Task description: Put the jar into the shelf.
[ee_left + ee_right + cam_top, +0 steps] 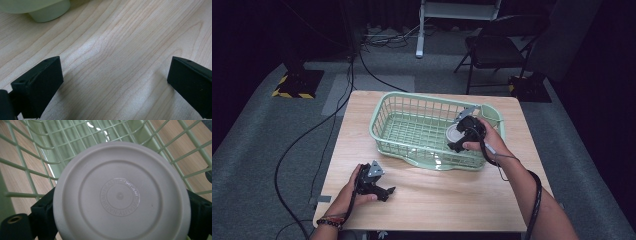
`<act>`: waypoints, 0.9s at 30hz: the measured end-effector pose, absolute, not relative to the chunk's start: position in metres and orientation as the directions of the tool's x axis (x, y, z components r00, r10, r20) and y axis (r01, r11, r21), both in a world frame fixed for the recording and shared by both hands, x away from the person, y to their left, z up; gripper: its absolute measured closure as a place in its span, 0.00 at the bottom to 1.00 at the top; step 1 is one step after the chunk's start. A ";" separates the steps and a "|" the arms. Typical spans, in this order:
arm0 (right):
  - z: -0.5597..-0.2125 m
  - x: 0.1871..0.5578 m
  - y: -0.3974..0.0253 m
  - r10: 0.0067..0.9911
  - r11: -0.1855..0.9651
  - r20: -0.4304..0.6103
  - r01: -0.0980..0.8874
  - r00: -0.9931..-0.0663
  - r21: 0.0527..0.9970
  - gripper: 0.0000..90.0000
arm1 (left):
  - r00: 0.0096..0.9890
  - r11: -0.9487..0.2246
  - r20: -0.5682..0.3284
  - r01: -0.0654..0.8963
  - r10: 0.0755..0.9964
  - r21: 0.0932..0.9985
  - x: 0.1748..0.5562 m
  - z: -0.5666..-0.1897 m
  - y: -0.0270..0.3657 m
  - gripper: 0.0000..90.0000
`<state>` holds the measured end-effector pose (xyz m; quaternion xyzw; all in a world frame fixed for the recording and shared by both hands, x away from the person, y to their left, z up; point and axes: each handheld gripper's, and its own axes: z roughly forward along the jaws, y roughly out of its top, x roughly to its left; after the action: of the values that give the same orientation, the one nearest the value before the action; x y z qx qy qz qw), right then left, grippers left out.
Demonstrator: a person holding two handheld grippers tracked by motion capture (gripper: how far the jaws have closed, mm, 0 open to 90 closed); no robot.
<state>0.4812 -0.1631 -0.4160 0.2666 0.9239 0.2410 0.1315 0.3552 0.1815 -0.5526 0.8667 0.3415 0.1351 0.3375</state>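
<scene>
- Round whitish container (121,195): clamped between the jaws of the right hand-held gripper (466,135), flat embossed face turned to that gripper's camera. In the high view the container (455,135) sits inside the green basket (384,137), toward its right end, low over the mesh floor; whether it touches the floor I cannot tell.
- Right hand-held gripper: closed on the container, one jaw on each side of its rim in the right gripper view. Grip looks centred, no visible tilt of the face.
- Basket: wire-grid walls stand close around the container, the right end wall nearest. It rests on the table (437,200), with a flat green lid or tray just under its near edge.
- Left hand-held gripper (382,190): jaws wide apart, nothing between them; it lies low on the table near the front left, well apart from the basket. The left gripper view has bare wood grain and a green corner (47,12) at top left.
- Judged step: placing the container in the basket, or lifting it out; direction not determinable.
- Doing it well: keep the container level, move straight up or down, keep the jaw tips clear of the grid wall so they do not snag. If placing, release only once the base rests on the mesh. The basket is light; the free left hand-held gripper could steady its rim if it shifts.
</scene>
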 end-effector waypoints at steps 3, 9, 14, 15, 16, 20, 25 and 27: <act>-0.420 0.483 -0.162 0.551 0.749 -0.113 0.430 -0.826 0.504 0.11 | 0.730 -0.539 0.004 0.501 0.683 0.677 0.355 -0.553 0.181 0.00; -0.425 0.485 -0.158 0.544 0.757 -0.105 0.432 -0.833 0.490 0.11 | 0.730 -0.539 0.004 0.501 0.683 0.678 0.355 -0.553 0.181 0.00; -0.428 0.493 -0.159 0.563 0.752 -0.083 0.468 -0.822 0.464 0.11 | 0.730 -0.539 0.004 0.501 0.683 0.677 0.355 -0.553 0.181 0.00; -0.429 0.495 -0.160 0.565 0.752 -0.080 0.472 -0.821 0.460 0.11 | 0.730 -0.539 0.004 0.501 0.683 0.677 0.355 -0.553 0.181 0.00; -0.430 0.497 -0.160 0.573 0.747 -0.070 0.484 -0.817 0.456 0.11 | 0.730 -0.539 0.004 0.501 0.683 0.677 0.355 -0.553 0.181 0.00; -0.432 0.502 -0.162 0.594 0.735 -0.058 0.512 -0.803 0.444 0.11 | 0.730 -0.539 0.004 0.501 0.683 0.677 0.355 -0.553 0.181 0.00; -0.434 0.508 -0.159 0.598 0.746 -0.075 0.521 -0.798 0.415 0.11 | 0.730 -0.539 0.004 0.501 0.683 0.677 0.355 -0.553 0.181 0.00; -0.434 0.509 -0.157 0.593 0.752 -0.084 0.514 -0.800 0.412 0.11 | 0.730 -0.539 0.004 0.501 0.683 0.677 0.355 -0.553 0.181 0.00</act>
<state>0.5089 -0.1571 -0.4342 0.2978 0.9301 0.1876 0.1053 0.3552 0.1815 -0.5526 0.8668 0.3414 0.1352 0.3374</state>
